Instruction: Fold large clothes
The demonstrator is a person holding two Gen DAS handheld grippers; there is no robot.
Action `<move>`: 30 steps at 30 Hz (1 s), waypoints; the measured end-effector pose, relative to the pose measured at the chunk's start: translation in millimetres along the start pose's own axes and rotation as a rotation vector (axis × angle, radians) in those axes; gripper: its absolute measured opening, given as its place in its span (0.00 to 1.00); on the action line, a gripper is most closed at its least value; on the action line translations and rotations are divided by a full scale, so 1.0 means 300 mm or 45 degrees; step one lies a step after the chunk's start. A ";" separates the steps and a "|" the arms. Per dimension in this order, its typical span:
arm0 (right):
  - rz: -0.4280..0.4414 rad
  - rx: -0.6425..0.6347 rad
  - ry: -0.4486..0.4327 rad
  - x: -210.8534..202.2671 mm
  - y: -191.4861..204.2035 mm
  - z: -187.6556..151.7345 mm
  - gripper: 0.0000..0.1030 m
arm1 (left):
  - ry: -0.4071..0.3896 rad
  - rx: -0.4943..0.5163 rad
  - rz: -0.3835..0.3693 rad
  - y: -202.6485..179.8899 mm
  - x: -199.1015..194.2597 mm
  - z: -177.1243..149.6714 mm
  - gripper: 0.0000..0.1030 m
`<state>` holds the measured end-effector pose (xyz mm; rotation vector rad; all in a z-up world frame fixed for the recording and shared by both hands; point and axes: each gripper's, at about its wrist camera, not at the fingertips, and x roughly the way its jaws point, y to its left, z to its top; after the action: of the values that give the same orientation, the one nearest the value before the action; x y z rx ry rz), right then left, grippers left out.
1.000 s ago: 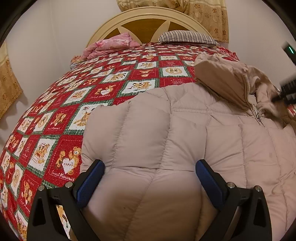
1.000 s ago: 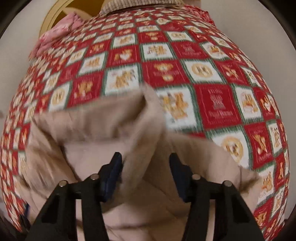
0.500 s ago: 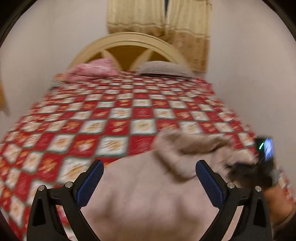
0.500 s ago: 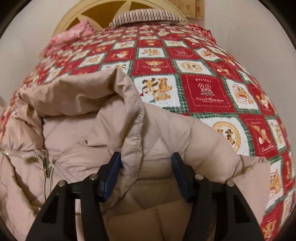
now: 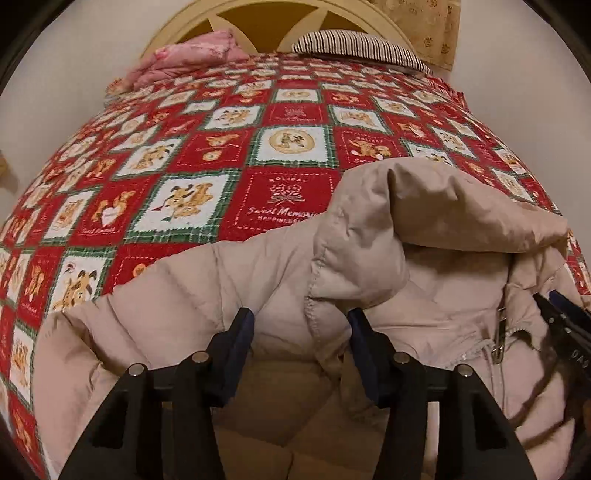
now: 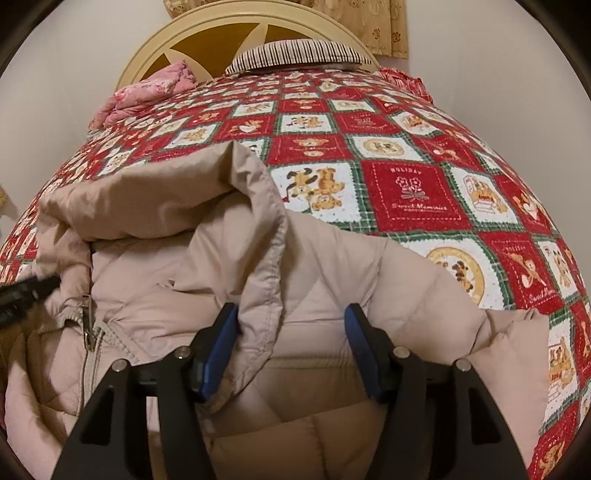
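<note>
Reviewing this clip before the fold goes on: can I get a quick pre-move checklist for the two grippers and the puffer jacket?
1. Jacket lies on the bedspread: ok.
2. Fabric between left gripper fingers, jaws closing: ok.
3. Left grip firm: cannot tell.
4. Hood edge between right gripper fingers, jaws opening: ok.
5. Right grip firm: not ok, its right finger stands clear of the fabric.
6. Zipper closed all the way: cannot tell.

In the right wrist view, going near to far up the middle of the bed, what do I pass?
Right gripper → beige puffer jacket → red patchwork bedspread → striped pillow → arched headboard.
</note>
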<state>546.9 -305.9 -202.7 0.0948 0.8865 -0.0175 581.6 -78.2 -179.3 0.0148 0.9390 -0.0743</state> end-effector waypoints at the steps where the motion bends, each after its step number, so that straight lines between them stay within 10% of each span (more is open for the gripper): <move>1: -0.002 -0.001 0.002 0.001 0.000 0.002 0.62 | -0.016 0.002 0.006 -0.005 0.001 -0.007 0.53; 9: 0.007 0.044 -0.169 -0.215 -0.007 0.063 0.61 | -0.067 -0.020 -0.015 0.009 -0.005 -0.028 0.54; 13: 0.087 -0.247 -0.245 -0.265 0.154 0.165 0.90 | -0.073 -0.039 -0.041 0.023 0.003 -0.018 0.54; 15: 0.114 -0.449 -0.171 -0.198 0.260 0.185 0.86 | -0.075 -0.051 -0.057 0.030 0.004 -0.018 0.55; 18: 0.059 -0.625 -0.083 -0.085 0.356 0.195 0.68 | -0.081 -0.060 -0.075 0.035 0.003 -0.020 0.55; 22: 0.026 -0.661 -0.049 -0.027 0.366 0.182 0.13 | -0.103 -0.095 -0.138 0.057 -0.024 -0.019 0.55; 30: 0.026 -0.765 -0.071 -0.071 0.320 0.013 0.06 | -0.539 -0.043 -0.345 0.022 -0.420 0.126 0.70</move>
<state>541.5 -211.3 -176.6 -0.4553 0.8036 0.2627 538.4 -66.2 -55.4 -0.1546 0.5142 -0.3006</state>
